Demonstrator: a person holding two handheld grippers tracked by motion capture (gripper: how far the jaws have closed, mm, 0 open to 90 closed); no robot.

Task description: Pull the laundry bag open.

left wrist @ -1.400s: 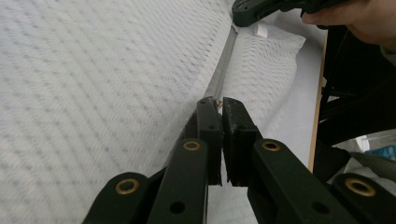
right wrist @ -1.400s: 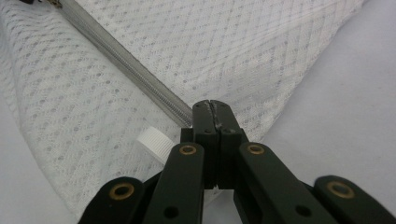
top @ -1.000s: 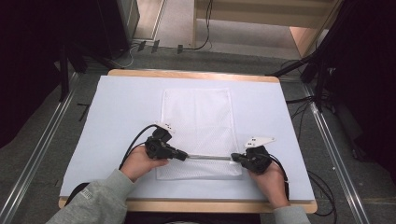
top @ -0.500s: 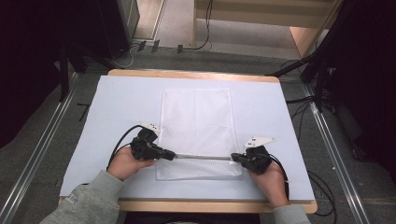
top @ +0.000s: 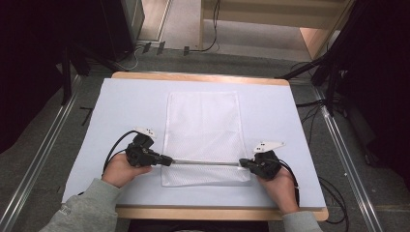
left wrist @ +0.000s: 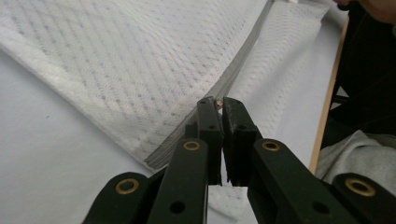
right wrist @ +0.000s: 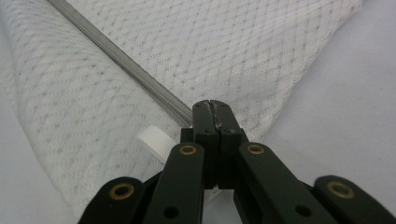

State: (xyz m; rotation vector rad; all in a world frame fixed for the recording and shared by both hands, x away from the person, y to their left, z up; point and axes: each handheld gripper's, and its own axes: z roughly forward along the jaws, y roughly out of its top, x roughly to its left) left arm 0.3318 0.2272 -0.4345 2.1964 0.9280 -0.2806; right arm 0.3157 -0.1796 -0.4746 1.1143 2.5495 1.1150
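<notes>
High view shows a white rectangular mesh laundry bag (top: 203, 130) lying flat in the middle of the pale blue surface (top: 290, 121), its grey zipper (top: 205, 163) running across near the edge closest to the person. The left hand-held gripper (top: 167, 160) sits at the zipper's left end, and the left gripper view has its jaws pinched together on what looks like the small metal zipper pull (left wrist: 218, 103). The right hand-held gripper (top: 243, 164) is clamped shut on the zipper's right end (right wrist: 187, 114), anchoring the bag.

The mesh looks very light, thin and floppy, so it would likely bunch or slide on the smooth surface if tugged from one side alone. The stiffer zipper tape and the pull seem the best places to hold; gripping bare mesh would probably stretch or snag it.
</notes>
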